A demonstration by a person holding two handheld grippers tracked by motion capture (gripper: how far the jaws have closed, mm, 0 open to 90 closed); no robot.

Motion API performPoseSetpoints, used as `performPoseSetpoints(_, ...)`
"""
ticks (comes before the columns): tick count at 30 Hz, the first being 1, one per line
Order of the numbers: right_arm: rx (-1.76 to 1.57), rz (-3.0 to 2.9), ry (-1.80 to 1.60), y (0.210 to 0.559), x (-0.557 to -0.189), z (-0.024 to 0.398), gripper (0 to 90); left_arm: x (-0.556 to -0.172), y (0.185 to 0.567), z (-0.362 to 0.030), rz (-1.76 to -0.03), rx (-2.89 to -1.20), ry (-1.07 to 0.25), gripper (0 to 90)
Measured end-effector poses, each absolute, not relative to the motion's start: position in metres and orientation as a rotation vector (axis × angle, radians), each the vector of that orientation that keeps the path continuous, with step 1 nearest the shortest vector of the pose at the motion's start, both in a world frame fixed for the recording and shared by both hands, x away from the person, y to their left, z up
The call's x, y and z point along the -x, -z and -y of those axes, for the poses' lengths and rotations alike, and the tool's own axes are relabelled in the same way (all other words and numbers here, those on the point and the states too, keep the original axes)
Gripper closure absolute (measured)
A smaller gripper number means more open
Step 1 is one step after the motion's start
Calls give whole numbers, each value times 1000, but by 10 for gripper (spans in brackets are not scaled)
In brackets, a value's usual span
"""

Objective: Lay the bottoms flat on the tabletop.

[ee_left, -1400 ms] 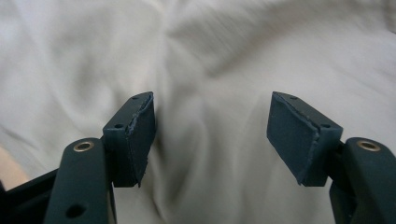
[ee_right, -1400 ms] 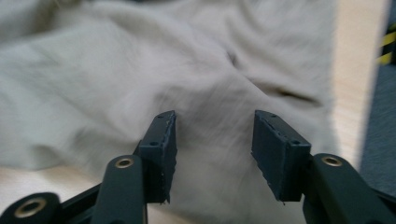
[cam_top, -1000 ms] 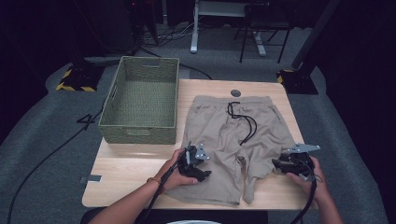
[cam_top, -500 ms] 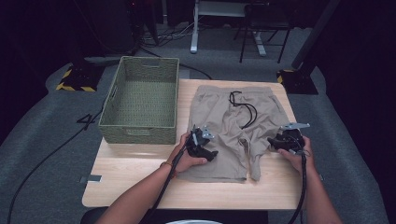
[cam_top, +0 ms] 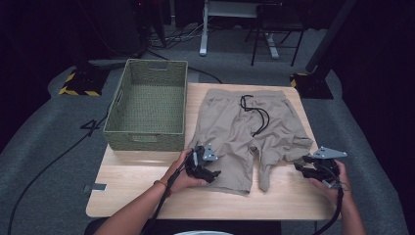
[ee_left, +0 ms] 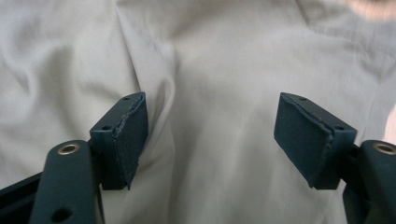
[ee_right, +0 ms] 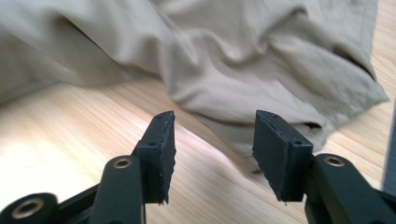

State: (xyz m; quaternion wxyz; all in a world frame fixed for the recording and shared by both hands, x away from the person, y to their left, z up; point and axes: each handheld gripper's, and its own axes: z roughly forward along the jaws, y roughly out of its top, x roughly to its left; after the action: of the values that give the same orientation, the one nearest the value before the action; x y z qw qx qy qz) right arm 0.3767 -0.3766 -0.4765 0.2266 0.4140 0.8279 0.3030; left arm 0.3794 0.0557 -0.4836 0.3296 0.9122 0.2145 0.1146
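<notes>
The left gripper (ee_left: 212, 135) holds its pads apart over the beige cloth; nothing is pinched, though its jaws have just been closing a little. The right gripper (ee_right: 212, 154) also stands apart, above bare wood, with the hem of a leg just beyond its tips. The shorts (cam_top: 244, 132) lie flat on the table (cam_top: 147, 200), waistband far, legs near, the black drawstring (cam_top: 257, 115) loose on top; a green basket (cam_top: 149, 105) stands at the far left. I judge the step is to grasp both leg hems for folding. It is better to lower each gripper to the hem edge, catch both layers, and close evenly before lifting.
</notes>
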Motion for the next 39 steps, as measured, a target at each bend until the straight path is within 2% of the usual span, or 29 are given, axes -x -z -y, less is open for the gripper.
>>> performPoseSetpoints(5, -1180, -2270, -883, 486, -395, 378, 474, -379, 491, -67, -585, -2411, -290, 306)
performPoseSetpoints(8, -1153, -2306, -846, 491, -404, 370, 499, -382, 493, -71, -603, -2392, -236, 310)
performPoseSetpoints(11, -1157, -2316, -859, 491, -409, 367, 618, -383, 495, -73, -606, -2376, -224, 310)
performPoseSetpoints(14, -1158, -2328, -859, 490, -416, 365, 814, -383, 496, -74, -604, -2358, -223, 311)
performPoseSetpoints(16, -1157, -2332, -829, 489, -418, 365, 887, -381, 497, -73, -621, -2342, -228, 311)
performPoseSetpoints(17, -1152, -2328, -813, 487, -417, 365, 894, -381, 497, -74, -623, -2340, -230, 311)
performPoseSetpoints(19, -1149, -2314, -836, 480, -411, 367, 898, -380, 498, -74, -634, -2327, -238, 312)
performPoseSetpoints(25, -1118, -2147, -1029, 424, -371, 385, 899, -380, 498, -73, -642, -2323, -242, 313)
performPoseSetpoints(32, -1109, -1999, -1031, 379, -339, 392, 889, -380, 498, -73, -648, -2323, -243, 315)
performPoseSetpoints(34, -1121, -1968, -1017, 370, -331, 394, 847, -380, 498, -73, -647, -2325, -242, 315)
performPoseSetpoints(35, -1131, -1947, -988, 368, -328, 395, 781, -380, 498, -73, -647, -2323, -243, 315)
performPoseSetpoints(36, -1130, -1951, -984, 369, -326, 395, 763, -380, 498, -73, -649, -2322, -245, 315)
performPoseSetpoints(39, -1096, -2075, -977, 388, -328, 382, 615, -380, 498, -73, -647, -2323, -244, 315)
